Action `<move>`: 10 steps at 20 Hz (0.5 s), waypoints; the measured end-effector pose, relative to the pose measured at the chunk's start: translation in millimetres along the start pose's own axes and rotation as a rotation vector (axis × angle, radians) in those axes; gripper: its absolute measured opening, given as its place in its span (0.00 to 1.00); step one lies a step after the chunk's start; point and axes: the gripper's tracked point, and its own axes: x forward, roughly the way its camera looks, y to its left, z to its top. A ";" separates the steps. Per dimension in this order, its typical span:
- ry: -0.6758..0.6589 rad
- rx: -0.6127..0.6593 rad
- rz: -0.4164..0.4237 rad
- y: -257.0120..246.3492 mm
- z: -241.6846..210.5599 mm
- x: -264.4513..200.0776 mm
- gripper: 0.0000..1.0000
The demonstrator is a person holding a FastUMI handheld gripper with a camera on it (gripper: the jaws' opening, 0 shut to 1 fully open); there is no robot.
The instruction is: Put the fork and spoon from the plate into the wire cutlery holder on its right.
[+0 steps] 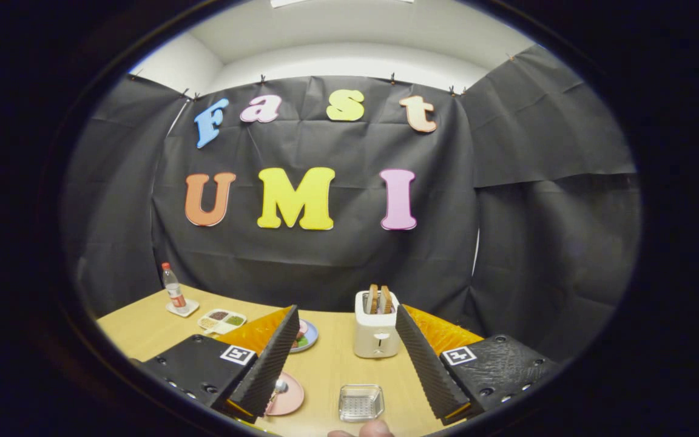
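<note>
**One pink plate, one wire holder, fingers wide apart above them**

Down on the counter [331, 364] sits one pink plate [289, 397], partly tucked behind the left finger of the hand-held gripper [342, 358]. One piece of cutlery shows on it, a rounded metal end [280, 385] poking out by the finger's edge; whether that is the spoon or the fork cannot be told, and a second piece cannot be made out. Just to the plate's right stands one square wire cutlery holder [361, 402], seen from above, lying between the two fingers and close in front of them.

The gripper's two fingers stand well apart, holding nothing, raised over the counter with plate and holder below.

Beyond the holder, one cream toaster [377, 332] with two slices of toast [380, 298] standing in its slots. Left of it, one blue plate [306, 337] with food, half hidden by the left finger. Further left, one white divided tray [222, 320] with three compartments, then one clear bottle with a red cap [173, 289] on a small white dish [182, 309]. A fingertip or two [369, 430] shows nearest of all, below the holder.
</note>
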 end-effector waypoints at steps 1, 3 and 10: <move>0.004 0.002 0.000 1.4 -0.9 -0.1 0.96; 0.013 0.005 0.005 4.8 -5.3 -0.1 0.96; 0.059 -0.029 0.055 29.3 -28.4 0.0 0.96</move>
